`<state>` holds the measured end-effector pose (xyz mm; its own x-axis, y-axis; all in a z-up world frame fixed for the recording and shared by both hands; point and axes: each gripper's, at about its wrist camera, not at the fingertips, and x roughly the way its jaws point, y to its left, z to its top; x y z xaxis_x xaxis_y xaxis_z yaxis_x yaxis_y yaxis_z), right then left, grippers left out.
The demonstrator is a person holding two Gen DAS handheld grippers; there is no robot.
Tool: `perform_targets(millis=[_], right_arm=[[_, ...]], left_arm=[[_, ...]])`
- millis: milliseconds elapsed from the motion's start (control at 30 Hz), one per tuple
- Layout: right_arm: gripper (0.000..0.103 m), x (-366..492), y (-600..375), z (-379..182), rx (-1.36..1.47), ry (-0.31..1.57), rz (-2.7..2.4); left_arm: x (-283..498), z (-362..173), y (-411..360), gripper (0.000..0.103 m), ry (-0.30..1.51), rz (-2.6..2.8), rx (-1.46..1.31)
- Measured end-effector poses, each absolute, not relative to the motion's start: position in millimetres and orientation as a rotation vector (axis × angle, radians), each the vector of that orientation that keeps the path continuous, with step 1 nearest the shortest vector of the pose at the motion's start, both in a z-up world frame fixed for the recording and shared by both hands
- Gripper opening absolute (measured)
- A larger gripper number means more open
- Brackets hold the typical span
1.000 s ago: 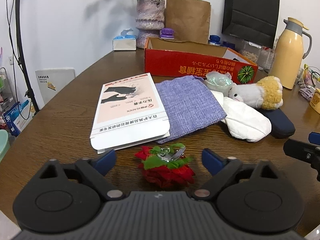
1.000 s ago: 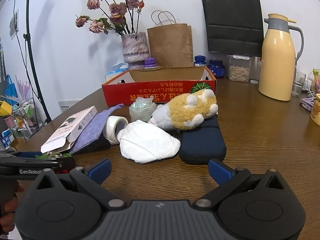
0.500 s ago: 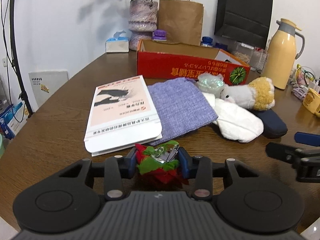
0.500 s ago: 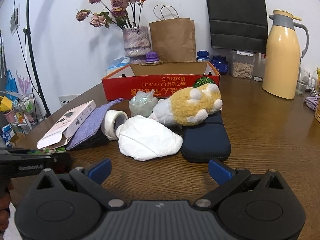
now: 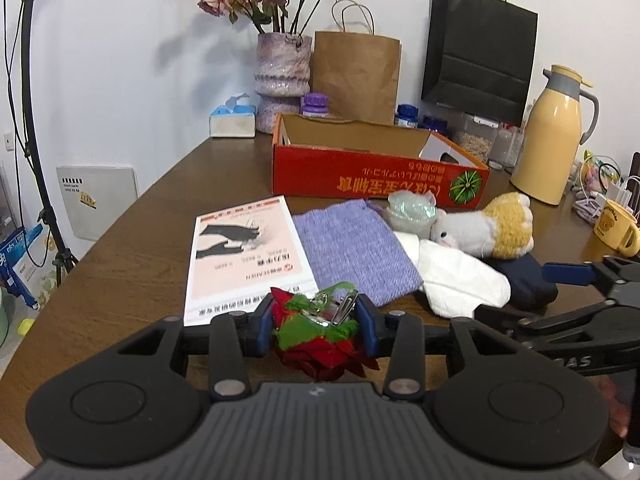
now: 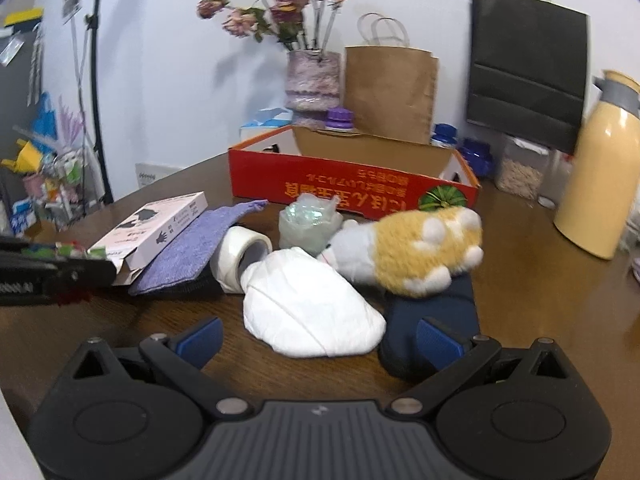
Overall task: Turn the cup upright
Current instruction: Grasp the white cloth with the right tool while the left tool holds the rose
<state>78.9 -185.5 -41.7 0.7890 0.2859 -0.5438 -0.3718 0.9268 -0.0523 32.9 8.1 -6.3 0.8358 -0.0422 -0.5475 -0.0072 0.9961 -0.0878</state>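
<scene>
My left gripper (image 5: 314,320) is shut on a red cloth flower (image 5: 320,344) with green leaves and a metal clip, held a little above the brown table (image 5: 132,264). A crumpled translucent plastic cup (image 6: 308,224) stands behind the white crumpled bundle (image 6: 308,312), beside the plush toy (image 6: 420,252). A yellow mug (image 5: 616,226) sits upright at the far right. My right gripper (image 6: 320,336) is open, its fingers low over the table just in front of the white bundle and the dark blue case (image 6: 432,320).
A pink-and-white box (image 5: 244,256) and a purple cloth (image 5: 352,248) lie ahead of the left gripper. A tape roll (image 6: 240,256), a red cardboard tray (image 6: 352,184), a vase, paper bags and a yellow thermos (image 6: 600,184) stand further back.
The left gripper went from open around the red flower to shut on it and rose with it. The right gripper moved forward and left, closer to the white bundle.
</scene>
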Motion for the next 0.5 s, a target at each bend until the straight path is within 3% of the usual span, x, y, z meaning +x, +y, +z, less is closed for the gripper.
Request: perform_targets(millis=[500], right_arm=[[0.103,131.6,-169.9,-54.0,-0.243,0.632,0.479]], left_arm=[[47.0,1.3,12.6,0.042,0.567,-0.016,-0.098]])
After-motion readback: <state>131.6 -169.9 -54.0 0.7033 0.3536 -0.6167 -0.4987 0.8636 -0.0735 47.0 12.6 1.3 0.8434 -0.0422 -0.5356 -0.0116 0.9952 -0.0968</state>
